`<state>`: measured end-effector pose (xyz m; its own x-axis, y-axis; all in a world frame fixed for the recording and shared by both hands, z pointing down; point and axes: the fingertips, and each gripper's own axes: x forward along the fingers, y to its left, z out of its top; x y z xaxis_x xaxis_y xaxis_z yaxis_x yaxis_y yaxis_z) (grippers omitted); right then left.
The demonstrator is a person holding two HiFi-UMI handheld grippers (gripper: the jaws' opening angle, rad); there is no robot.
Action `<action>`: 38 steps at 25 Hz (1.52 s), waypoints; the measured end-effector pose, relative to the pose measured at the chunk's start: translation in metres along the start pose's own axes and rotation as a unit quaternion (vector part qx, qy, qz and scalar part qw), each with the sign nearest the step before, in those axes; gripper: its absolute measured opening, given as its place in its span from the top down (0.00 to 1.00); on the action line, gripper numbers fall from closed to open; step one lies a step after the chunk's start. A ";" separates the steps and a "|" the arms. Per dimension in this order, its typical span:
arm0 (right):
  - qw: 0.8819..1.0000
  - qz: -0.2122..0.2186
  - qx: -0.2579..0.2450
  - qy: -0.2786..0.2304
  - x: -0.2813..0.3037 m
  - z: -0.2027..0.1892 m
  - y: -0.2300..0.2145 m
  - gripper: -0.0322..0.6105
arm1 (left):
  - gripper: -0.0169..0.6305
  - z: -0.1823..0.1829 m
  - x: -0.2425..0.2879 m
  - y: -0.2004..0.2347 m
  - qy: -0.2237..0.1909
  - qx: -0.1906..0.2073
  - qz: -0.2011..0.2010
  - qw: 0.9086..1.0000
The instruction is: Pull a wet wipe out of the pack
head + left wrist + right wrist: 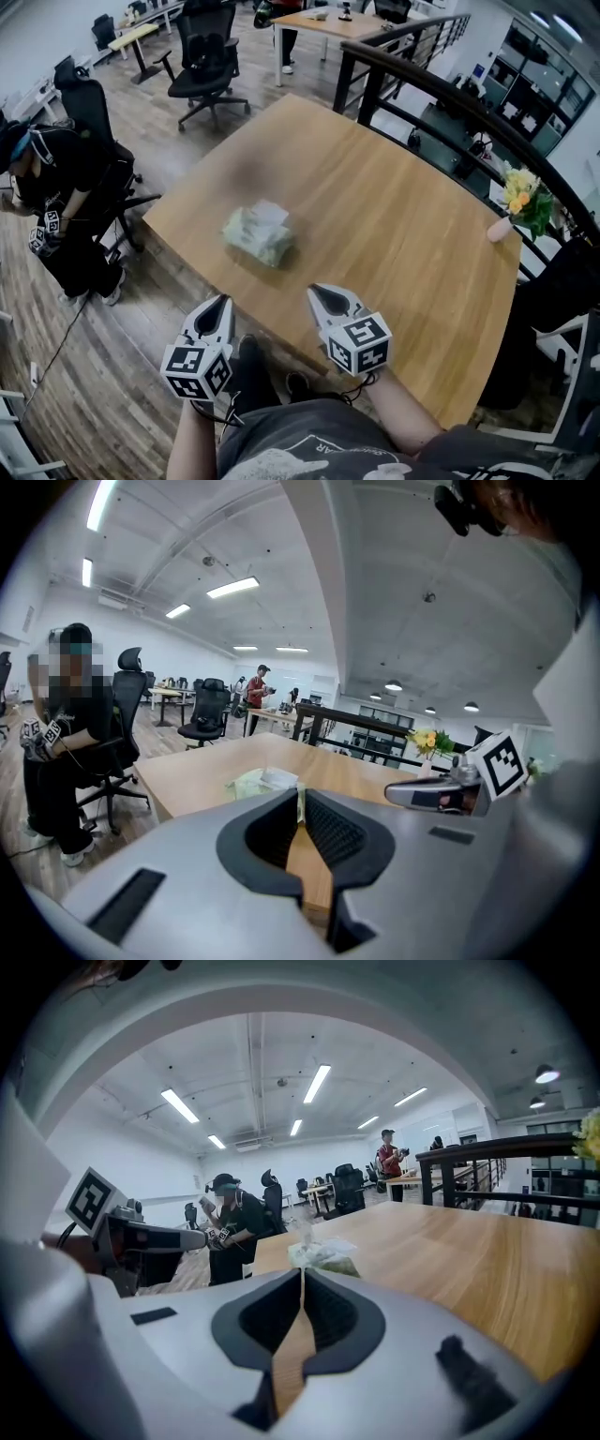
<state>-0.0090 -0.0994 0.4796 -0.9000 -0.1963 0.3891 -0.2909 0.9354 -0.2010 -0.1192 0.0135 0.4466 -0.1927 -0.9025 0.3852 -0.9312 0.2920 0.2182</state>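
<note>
The wipe pack (258,234) lies near the left corner of the worktop (403,216), a little in from the near edge. My left gripper (223,302) and right gripper (317,292) hang just off that edge, apart from the pack, jaws clenched on nothing. As I judge it, one should pin the pack down while the other opens and nips only the top sheet.

My head camera looks steeply down from over the near edge of the table (403,234), with the left gripper (223,300) and right gripper (314,291) low in its frame. Each gripper camera sits right behind its own jaws, facing low across the tabletop. All three views share the wipe pack (258,234), and each gripper camera catches the other gripper.
</note>
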 end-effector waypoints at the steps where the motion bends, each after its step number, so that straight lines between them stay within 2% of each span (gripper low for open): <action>1: 1.000 -0.008 0.002 0.001 0.003 0.001 -0.005 0.91 | 0.92 0.001 0.010 0.002 0.005 -0.001 -0.010 1.000; 9: 0.996 -0.083 0.032 0.001 0.032 0.016 -0.039 0.91 | 0.92 0.027 0.081 0.025 0.034 0.022 -0.082 0.996; 13: 0.993 -0.109 0.046 0.001 0.053 0.023 -0.050 0.91 | 0.92 0.043 0.108 0.042 0.041 0.068 -0.090 0.993; 21: 0.990 -0.131 0.053 0.007 0.088 0.034 -0.050 0.91 | 0.90 0.031 0.154 0.059 0.103 0.106 -0.142 0.979; 28: 0.987 -0.151 0.058 0.016 0.103 0.034 -0.047 0.91 | 0.83 0.023 0.181 0.061 0.125 0.137 -0.166 0.968; 38: 0.981 -0.175 0.077 0.023 0.118 0.031 -0.042 0.91 | 0.83 0.022 0.207 0.066 0.132 0.139 -0.178 0.965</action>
<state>-0.1130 -0.1710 0.5060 -0.7214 -0.4815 0.4978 -0.6290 0.7562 -0.1801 -0.2275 -0.1608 0.5209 0.2064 -0.8070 0.5532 -0.9779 -0.1510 0.1446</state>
